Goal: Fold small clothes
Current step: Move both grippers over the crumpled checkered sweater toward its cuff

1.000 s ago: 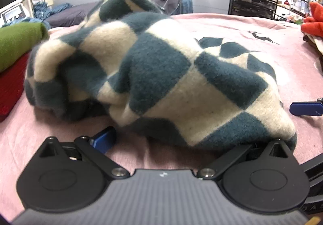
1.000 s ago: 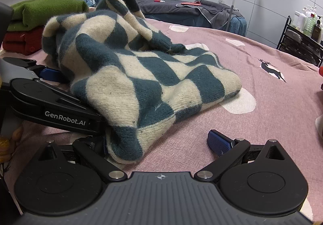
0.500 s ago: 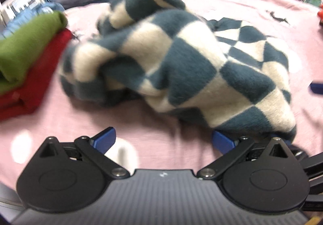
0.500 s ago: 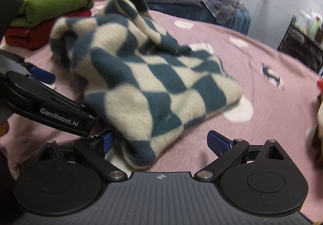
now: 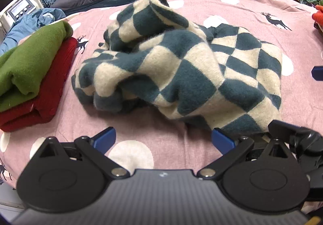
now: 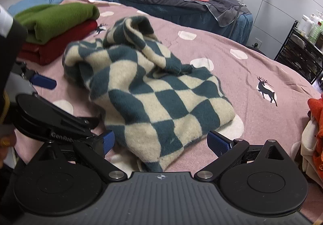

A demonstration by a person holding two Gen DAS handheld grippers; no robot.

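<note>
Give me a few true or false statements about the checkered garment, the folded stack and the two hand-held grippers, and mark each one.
1. The checkered garment lies crumpled on the pink bedspread. True.
2. The green garment lies under the red garment. False: green is on top.
3. The left hand-held gripper is clamped on the checkered garment. False: its jaws are open, holding nothing.
4. The right hand-held gripper is open. True.
5. The folded stack sits on top of the checkered garment. False: it sits beside it.

Sweater was fuzzy wool knit; sheet smooth matt cotton; gripper matt blk plastic w/ shiny metal rivets.
</note>
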